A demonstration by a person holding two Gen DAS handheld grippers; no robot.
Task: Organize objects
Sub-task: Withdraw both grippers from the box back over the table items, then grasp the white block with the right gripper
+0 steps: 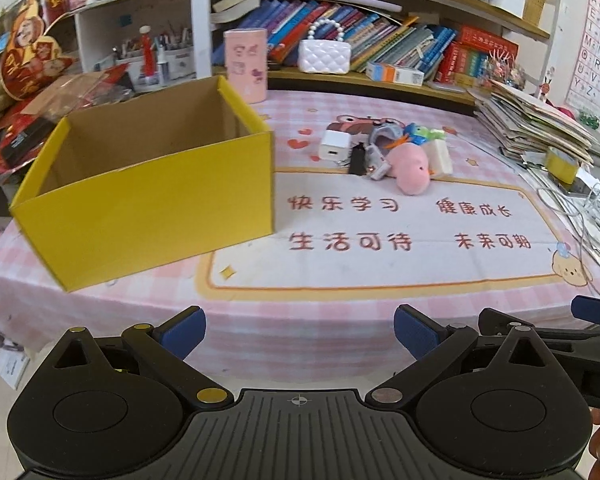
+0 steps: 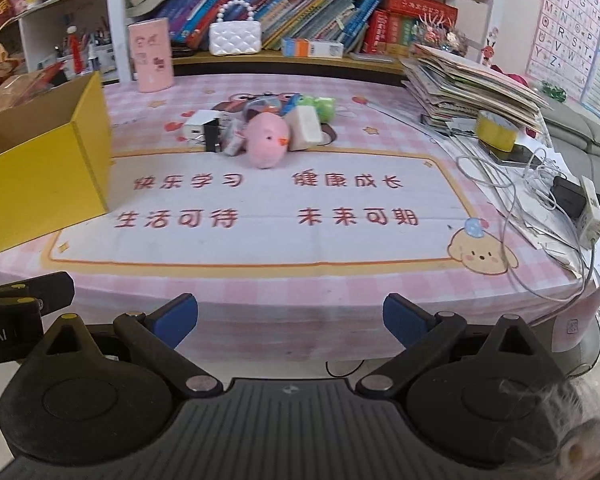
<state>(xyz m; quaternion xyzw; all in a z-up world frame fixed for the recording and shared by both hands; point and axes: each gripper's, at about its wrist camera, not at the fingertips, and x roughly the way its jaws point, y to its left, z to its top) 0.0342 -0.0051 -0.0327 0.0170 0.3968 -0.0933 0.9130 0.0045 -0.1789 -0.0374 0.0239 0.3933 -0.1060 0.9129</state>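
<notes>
An open, empty yellow cardboard box [image 1: 151, 196] stands on the left of the pink checked tablecloth; its corner shows in the right wrist view [image 2: 47, 160]. A heap of small objects lies mid-table: a pink plush toy [image 1: 412, 168] [image 2: 265, 144], a white charger [image 1: 334, 145] [image 2: 197, 125], a black block [image 1: 358, 159] [image 2: 212, 135], a white block [image 1: 440, 156] [image 2: 306, 128] and a green toy [image 1: 426, 135] [image 2: 320, 106]. My left gripper [image 1: 300, 334] is open and empty at the table's front edge. My right gripper [image 2: 291, 320] is open and empty beside it.
A pink cylinder tin [image 1: 245, 65] stands behind the box. A stack of books and papers [image 2: 472, 88], a yellow tape roll [image 2: 496, 130] and tangled white cables with a black adapter [image 2: 556, 196] fill the right side. Bookshelves with a white quilted purse [image 2: 235, 38] line the back.
</notes>
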